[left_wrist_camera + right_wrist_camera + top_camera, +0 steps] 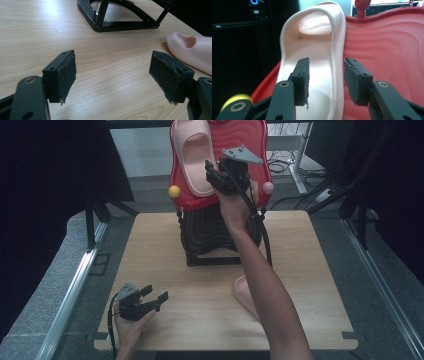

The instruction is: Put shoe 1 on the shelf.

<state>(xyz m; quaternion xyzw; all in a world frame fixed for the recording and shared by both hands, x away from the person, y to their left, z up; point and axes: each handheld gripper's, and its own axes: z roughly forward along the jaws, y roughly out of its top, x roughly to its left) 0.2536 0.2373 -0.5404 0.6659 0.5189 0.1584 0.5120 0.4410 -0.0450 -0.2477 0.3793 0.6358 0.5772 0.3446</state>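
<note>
Right tool (325,82) half-open, astride the side rim of the pale pink foam slipper (312,65) on the red ribbed rack top (387,50), not gripping. Risked sliding off. Left tool (112,75) gaped wide, empty.

We see a light wooden desk (165,250) with rounded corners. Toward its far edge stands a black rack (210,245), its glossy base frame resting flat on the wood. Near the right side lies a pale pink slipper (192,50), well apart from the rack. A hand rests at the desk's near left corner.
</note>
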